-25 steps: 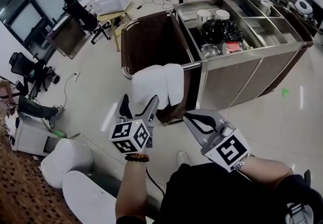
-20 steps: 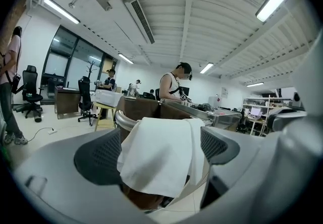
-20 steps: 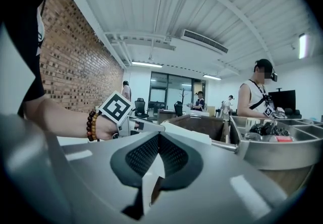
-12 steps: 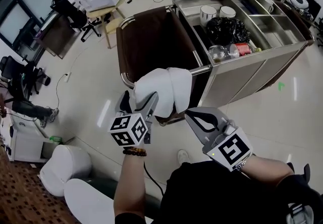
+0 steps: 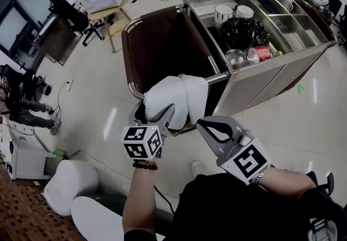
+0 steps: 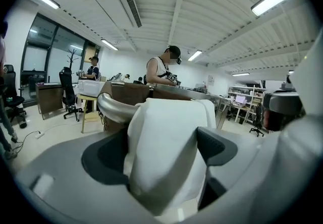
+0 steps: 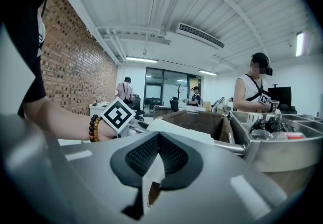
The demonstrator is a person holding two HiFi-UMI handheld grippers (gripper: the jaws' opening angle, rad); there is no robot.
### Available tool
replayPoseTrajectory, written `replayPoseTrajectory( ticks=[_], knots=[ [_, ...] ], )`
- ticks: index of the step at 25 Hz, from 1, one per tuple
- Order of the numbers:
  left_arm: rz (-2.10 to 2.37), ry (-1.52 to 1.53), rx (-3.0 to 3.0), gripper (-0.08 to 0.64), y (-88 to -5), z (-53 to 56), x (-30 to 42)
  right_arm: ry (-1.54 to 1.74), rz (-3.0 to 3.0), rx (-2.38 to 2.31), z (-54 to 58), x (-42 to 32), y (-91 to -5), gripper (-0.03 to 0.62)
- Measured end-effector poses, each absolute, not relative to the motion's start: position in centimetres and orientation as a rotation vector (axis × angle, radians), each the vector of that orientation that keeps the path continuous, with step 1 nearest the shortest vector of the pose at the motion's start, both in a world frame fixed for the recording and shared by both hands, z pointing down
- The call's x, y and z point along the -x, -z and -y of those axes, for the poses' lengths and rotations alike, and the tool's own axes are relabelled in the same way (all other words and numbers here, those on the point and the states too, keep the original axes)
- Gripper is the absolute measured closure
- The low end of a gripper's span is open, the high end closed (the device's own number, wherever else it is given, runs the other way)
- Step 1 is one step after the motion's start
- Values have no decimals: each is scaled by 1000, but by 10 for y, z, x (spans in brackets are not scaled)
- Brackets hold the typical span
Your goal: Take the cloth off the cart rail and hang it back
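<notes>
Head view, cloth: the white cloth (image 5: 176, 99) hung folded over the cart rail (image 5: 219, 77) at its near corner, with both flaps drooping below the rail.
Head view, left hand-held gripper: the left hand-held gripper (image 5: 155, 113) sat just under the cart rail, its jaws reaching up around the cloth's lower part.
Head view, right hand-held gripper: the right hand-held gripper (image 5: 203, 124) waited just below the cart rail, beside the cloth and apart from it.
Head view, room: open floor (image 5: 103, 104) lay on the near side of the cart rail. The brown bag (image 5: 162, 44) and the steel cart (image 5: 260, 80) closed off the far side.
Left gripper view, jaws: they were spread wide with the cloth (image 6: 169, 152) between them. They had just been closing, and no squeeze showed yet. The cart rail (image 6: 115, 109) curved out just behind the cloth.
Right gripper view, jaws: they were pressed together on nothing. The cloth (image 7: 176, 129) lay over the cart rail (image 7: 229, 147) ahead.
Risk, grip: a pinch on one flap only would likely let the other flap drag over the cart rail and drop to the floor.
Risk, edge: pushed deeper, a jaw could strike the cart rail. Pulling towards the open floor looked safest.
</notes>
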State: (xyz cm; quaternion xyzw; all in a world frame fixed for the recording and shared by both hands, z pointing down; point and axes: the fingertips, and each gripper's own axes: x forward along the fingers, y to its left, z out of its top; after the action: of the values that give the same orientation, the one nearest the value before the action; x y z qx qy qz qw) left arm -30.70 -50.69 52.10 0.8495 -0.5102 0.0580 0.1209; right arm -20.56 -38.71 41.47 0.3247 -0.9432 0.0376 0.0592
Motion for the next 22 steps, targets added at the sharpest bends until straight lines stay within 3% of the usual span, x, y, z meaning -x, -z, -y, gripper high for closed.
replayPoseTrajectory(
  ticks=[5, 8, 22],
  knots=[
    [1489, -173, -2460, 205, -517, 499, 313, -113, 2854, -989, 384, 208, -413, 592],
    [1493, -183, -2463, 307, -511, 493, 315, -110, 2855, -988, 381, 212, -411, 592],
    [1534, -97, -2431, 491, -488, 470, 309, -85, 2875, -1000, 355, 187, -398, 592]
  ],
)
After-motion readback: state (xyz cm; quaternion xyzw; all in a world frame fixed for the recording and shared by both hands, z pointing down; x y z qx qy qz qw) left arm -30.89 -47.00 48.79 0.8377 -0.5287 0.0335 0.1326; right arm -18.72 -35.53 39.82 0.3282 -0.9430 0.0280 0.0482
